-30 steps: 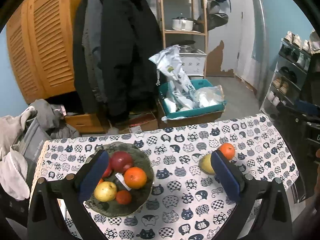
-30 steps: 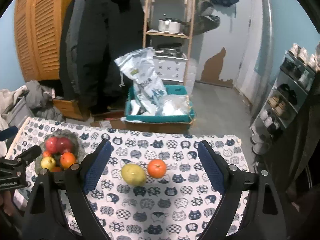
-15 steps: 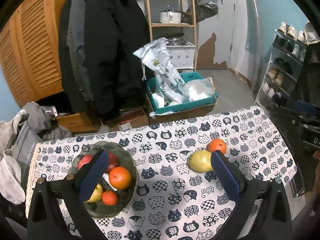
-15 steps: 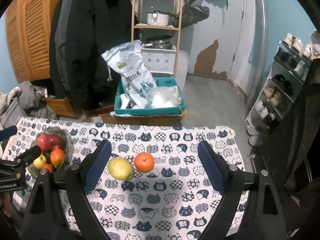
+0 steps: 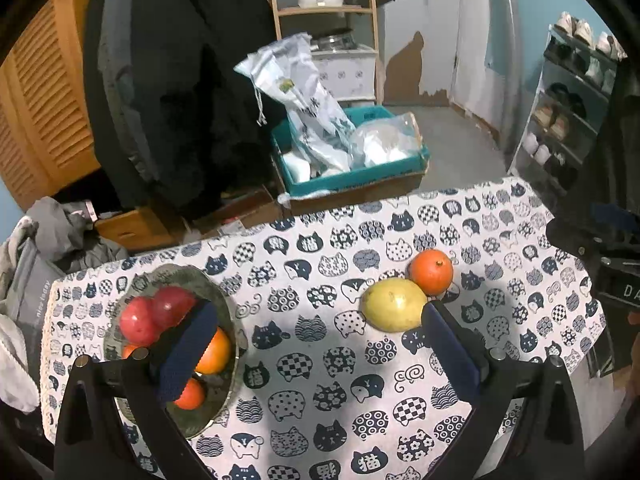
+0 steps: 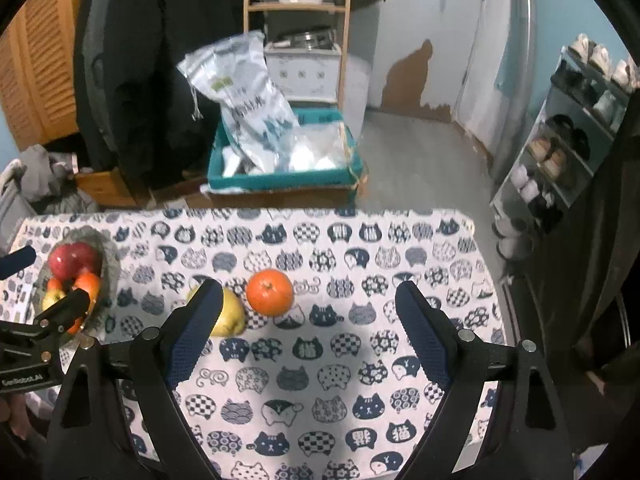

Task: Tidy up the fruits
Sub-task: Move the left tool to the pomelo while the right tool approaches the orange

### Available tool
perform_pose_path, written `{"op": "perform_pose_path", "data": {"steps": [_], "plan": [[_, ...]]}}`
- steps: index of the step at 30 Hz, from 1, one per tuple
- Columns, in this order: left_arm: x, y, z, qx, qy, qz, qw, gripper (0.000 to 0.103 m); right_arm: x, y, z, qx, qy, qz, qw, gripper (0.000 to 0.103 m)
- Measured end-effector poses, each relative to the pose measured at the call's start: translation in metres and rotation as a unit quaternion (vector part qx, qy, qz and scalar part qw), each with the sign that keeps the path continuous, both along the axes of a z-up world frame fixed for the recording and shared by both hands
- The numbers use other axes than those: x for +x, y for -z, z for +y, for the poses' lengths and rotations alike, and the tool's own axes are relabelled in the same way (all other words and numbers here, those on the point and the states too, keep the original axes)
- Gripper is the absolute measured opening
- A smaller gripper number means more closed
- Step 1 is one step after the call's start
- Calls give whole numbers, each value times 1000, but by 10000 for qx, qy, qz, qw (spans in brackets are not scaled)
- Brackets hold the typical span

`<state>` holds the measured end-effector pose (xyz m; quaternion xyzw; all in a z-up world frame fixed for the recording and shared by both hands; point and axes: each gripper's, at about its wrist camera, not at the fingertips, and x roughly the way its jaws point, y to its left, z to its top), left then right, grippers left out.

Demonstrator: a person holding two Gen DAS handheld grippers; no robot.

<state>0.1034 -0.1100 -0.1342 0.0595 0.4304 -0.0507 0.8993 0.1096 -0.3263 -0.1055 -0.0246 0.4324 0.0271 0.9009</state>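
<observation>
The orange (image 6: pixel 269 291) and the yellow pear-like fruit (image 6: pixel 228 312) lie touching each other on the cat-print tablecloth (image 6: pixel 360 400), near the middle of the table, towards its far edge and well apart from the bowl (image 5: pixel 216 296) at the left end, which already holds red apples (image 5: pixel 156 312) and smaller fruit. Over the last second both cameras have pulled up and back, so the loose pair now sits between the right gripper (image 6: pixel 308 332) fingers in view. Its jaws stand wide apart, empty; the left gripper (image 5: pixel 316 344) is likewise spread and empty. Judging by this, a pick of the loose fruit comes next.
</observation>
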Motion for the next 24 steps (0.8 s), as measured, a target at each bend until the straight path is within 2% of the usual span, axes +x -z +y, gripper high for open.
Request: {"op": "perform_pose_path", "data": {"steps": [16,21,24], "plan": [[40,71,-29,-45,136,758,9970,102,29,75,-8,-123,-17,927,9956,87],[51,93,-44,-143,248,1021,9944,102,40,106,-19,-69,169,1286,9915,87],[57,107,-54,-13,328,1117,9932,102,46,123,-26,-12,274,1482,9886,87]]}}
